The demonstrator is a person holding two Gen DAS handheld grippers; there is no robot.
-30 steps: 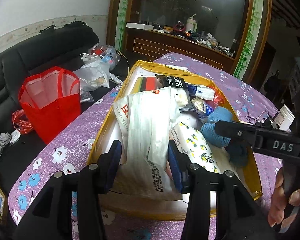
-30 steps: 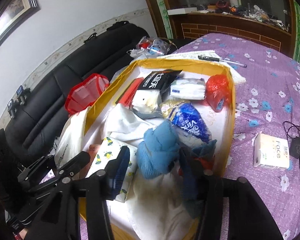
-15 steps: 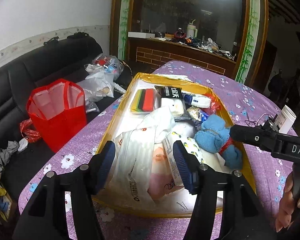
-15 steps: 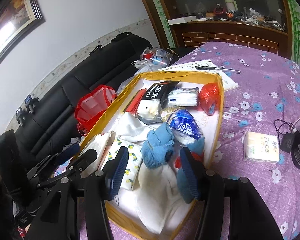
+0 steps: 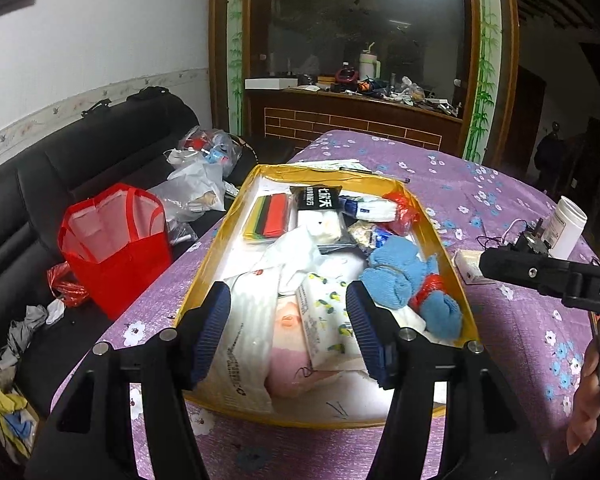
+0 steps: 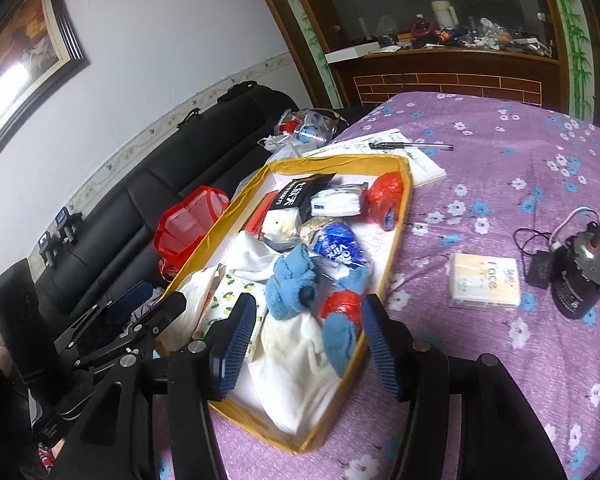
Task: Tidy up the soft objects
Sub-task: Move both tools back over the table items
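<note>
On the purple flowered table (image 5: 496,208), the yellow-walled tray (image 5: 446,248) is sitting full of soft goods: blue knit socks (image 5: 400,276) at its right side, a lemon-print tissue pack (image 5: 328,320) and white packets (image 5: 240,344) at the near end. The left claw (image 5: 288,332) is hanging above the near end, jaws having just been opening, now apart with nothing pinched. The right claw (image 6: 306,344) is hovering over the socks, jaws apart and empty.

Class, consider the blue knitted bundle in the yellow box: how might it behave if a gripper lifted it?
The blue knitted bundle looks soft, so it would probably squash and sag. Its fuzzy surface should resist slipping. A red band seems to tie it, so the parts would likely rise together.
</note>
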